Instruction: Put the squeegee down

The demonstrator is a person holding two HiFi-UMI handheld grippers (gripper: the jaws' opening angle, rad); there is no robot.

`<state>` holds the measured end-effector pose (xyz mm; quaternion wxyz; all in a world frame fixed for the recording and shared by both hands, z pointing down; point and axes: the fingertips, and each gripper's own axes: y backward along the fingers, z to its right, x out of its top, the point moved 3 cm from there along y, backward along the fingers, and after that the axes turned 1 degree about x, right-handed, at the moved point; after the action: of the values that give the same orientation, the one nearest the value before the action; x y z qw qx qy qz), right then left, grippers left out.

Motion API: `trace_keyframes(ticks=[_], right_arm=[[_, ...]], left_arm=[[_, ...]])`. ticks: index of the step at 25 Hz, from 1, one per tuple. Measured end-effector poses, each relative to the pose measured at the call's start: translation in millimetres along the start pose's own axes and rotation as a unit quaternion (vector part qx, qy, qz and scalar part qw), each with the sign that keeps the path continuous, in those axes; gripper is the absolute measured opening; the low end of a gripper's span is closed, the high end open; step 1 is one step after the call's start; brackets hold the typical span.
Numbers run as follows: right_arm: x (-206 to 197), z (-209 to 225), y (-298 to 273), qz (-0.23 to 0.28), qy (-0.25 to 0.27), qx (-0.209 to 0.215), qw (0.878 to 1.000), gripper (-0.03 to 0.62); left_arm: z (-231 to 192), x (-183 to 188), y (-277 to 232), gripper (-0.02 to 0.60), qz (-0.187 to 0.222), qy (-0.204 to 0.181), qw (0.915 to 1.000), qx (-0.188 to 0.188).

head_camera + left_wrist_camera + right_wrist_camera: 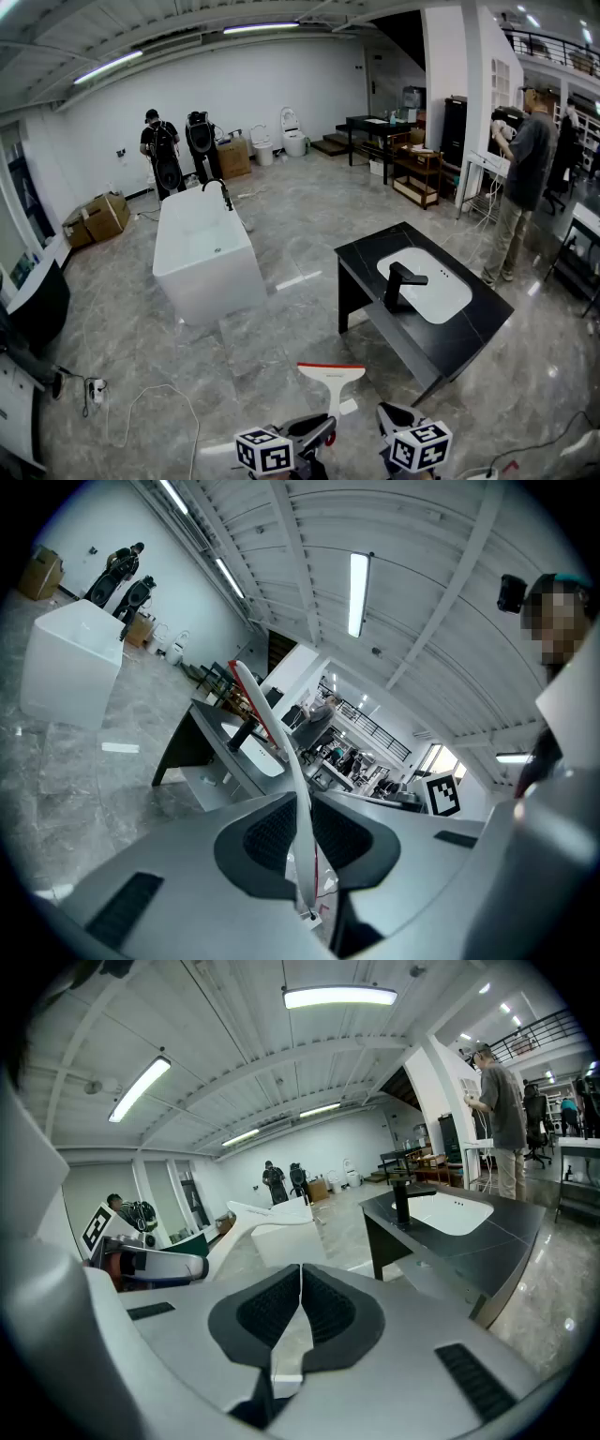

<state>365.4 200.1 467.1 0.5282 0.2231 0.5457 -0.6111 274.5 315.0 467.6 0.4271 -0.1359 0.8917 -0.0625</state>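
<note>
Your left tongs (302,808) are clamped on the white handle of the squeegee (270,726), with the dark pads pressed against it from both sides. In the head view those tongs (322,430) sit at the bottom centre of the frame. The squeegee (332,377) rises from them with its red-edged blade lying across the top, held up over the grey marble floor (281,347).

Your right tongs (300,1277) are closed with nothing between them, the two pads meeting along a thin line. In the head view they (390,416) lie just beside the left tongs, slightly right of centre at the bottom edge.

Beyond the blade, right of centre in the head view, stands a black tabletop (361,255) with a white sink (429,289) set into it and a black faucet (399,281) at the sink's near edge. Left of centre a white bathtub (202,255) stands on the floor, well apart from the tabletop.

Two people (164,150) stand at the far wall in the upper left. Another person (525,178) stands at the right edge. Cardboard boxes (94,220) lie against the wall at the left.
</note>
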Motion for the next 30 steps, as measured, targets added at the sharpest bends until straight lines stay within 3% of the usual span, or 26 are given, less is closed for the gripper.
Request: trace_keyframes(ticks=[12,30], right_arm=[[19.2,-7.3,-38.5,0.002,0.001,-0.003,1.0,0.023],[70.0,-2.3,-146.4,-0.006,-0.007,-0.014,1.0,0.023]], left_arm=[[-31.7,20.6,-2.7,0.06,-0.001,0.013,0.9999,-0.005],[-124.0,108.7,-25.7,0.06,-0.009,0.017,0.9996,-0.019]])
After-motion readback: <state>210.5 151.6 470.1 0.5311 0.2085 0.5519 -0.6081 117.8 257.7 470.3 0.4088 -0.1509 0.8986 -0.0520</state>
